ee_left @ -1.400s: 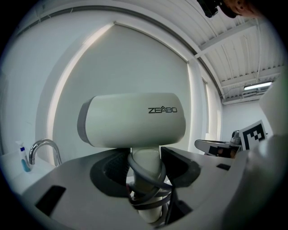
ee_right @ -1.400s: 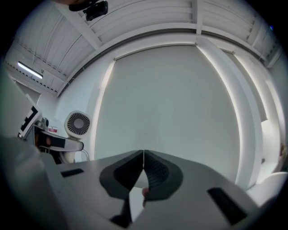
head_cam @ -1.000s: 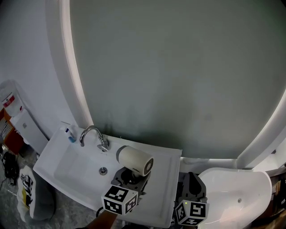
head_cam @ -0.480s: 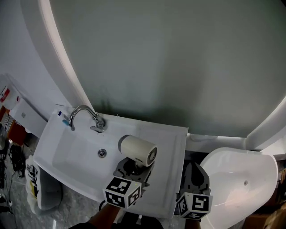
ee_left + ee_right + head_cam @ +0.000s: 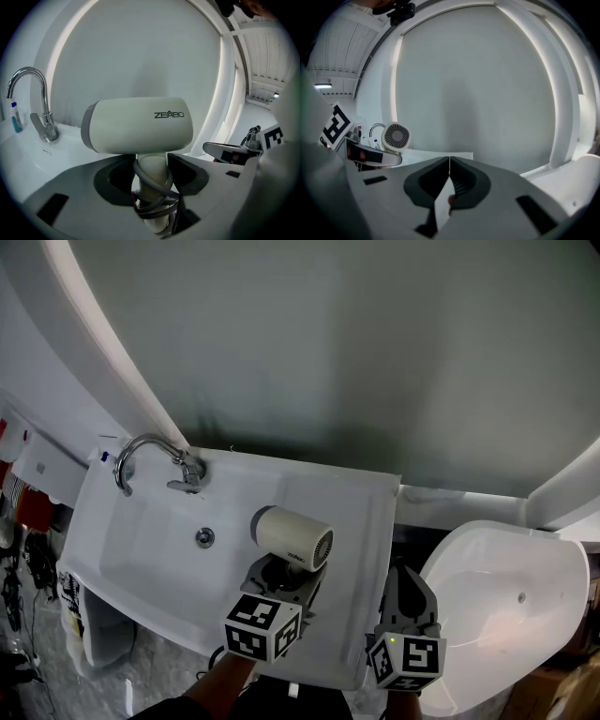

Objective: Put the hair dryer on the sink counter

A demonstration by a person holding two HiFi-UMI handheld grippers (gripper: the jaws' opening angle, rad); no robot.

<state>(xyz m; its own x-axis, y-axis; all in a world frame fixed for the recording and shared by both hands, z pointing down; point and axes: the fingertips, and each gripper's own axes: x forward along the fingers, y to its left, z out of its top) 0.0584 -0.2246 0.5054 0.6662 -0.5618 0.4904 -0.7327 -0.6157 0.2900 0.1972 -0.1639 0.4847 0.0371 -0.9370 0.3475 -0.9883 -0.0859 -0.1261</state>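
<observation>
Hair dryer (image 5: 292, 537) gripped by its cord-wrapped handle in my left gripper's (image 5: 279, 585) fingers, over the white sink counter (image 5: 354, 521), right of the basin (image 5: 155, 554); my right gripper's (image 5: 405, 604) fingers clenched, empty

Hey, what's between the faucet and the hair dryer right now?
Just bare white sink; the drain sits slightly off that line. The head view shows it.

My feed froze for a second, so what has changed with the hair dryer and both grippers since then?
The left gripper has carried the hair dryer lower toward the sink counter, farther from the faucet in the head view. The right gripper sank alongside it. Unchanged: left jaws clamped on the dryer's handle, right jaws shut and empty.
</observation>
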